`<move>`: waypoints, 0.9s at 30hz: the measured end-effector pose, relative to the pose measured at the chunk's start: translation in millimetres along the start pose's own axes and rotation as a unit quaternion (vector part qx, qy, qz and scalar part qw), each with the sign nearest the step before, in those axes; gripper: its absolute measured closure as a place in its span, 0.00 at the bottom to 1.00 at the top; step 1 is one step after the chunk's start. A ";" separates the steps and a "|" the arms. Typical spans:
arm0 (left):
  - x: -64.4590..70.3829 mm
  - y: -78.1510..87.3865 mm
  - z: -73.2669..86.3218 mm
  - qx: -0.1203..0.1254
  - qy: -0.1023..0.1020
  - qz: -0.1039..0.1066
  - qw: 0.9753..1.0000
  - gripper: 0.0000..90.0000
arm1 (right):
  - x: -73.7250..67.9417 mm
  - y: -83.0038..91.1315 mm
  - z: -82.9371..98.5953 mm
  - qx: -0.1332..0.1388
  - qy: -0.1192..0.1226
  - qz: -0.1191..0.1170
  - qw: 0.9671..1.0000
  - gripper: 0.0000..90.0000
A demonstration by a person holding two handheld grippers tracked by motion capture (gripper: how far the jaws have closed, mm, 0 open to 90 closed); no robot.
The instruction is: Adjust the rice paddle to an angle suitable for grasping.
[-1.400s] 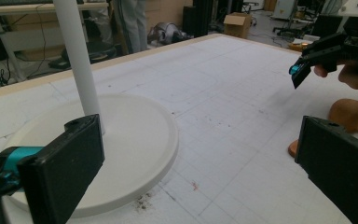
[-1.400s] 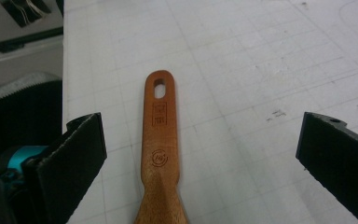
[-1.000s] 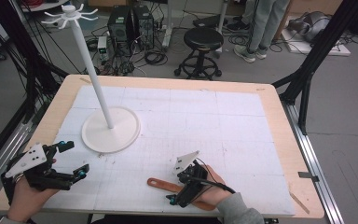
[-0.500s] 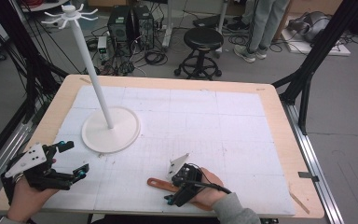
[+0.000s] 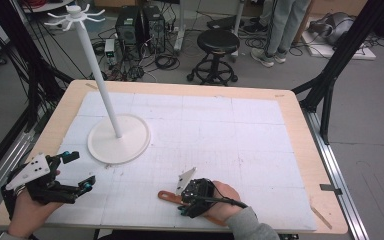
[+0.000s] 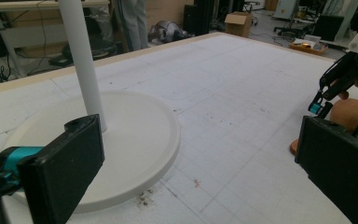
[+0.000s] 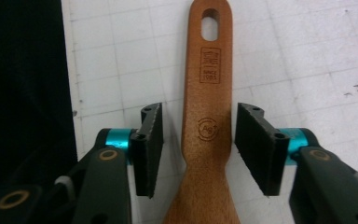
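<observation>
Smooth brown wooden spatula (image 7: 209, 121), matt finish.

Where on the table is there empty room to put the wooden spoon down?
The widest bare patch on the table lies right of the white stand, from the far edge toward the right gripper. It is crowded along the near edge: left gripper, right gripper astride the wooden spoon.

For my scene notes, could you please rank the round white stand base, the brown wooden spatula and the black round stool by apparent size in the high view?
1. Round white stand base, the widest.
2. Black round stool seat, smaller, though it stands farther from the camera, so its true size is unsure.
3. Brown wooden spatula, smallest as seen; the right gripper and hand cover most of it.
</observation>
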State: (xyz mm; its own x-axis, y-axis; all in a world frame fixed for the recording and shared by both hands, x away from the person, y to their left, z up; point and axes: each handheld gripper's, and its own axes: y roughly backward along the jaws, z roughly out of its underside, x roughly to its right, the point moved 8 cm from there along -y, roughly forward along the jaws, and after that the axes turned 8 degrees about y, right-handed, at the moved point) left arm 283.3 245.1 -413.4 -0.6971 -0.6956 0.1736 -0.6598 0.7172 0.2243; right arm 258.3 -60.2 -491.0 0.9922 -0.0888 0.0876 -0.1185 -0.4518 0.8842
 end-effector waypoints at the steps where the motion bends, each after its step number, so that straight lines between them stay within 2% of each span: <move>1: 0.0 0.0 0.0 0.000 -0.001 0.000 1.000 0.02 | -0.5 0.0 -0.5 -0.002 0.000 -0.001 1.000 0.59; 10: 0.0 -0.2 0.5 -0.001 -0.002 0.000 1.000 0.02 | -1.1 1.0 0.2 0.005 0.001 -0.015 1.000 0.71; 16: -0.8 -0.3 0.7 -0.003 0.000 0.000 1.000 0.02 | -0.5 1.4 1.3 0.016 -0.002 -0.019 1.000 0.71; 20: -1.2 -0.8 0.2 -0.001 0.002 -0.001 1.000 0.02 | 1.4 3.0 1.9 0.022 -0.003 -0.013 1.000 0.71; 27: -1.0 -0.9 2.5 -0.005 0.002 -0.003 1.000 0.02 | 7.9 16.1 2.5 0.059 -0.019 -0.005 0.998 0.71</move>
State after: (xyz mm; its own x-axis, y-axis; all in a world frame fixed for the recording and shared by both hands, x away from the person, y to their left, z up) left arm 283.9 245.2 -416.2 -0.6914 -0.7006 0.1767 -0.6618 0.7122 0.2343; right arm 264.2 -70.4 -477.3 0.9914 -0.1166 0.0597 -0.1147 -0.5533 0.8250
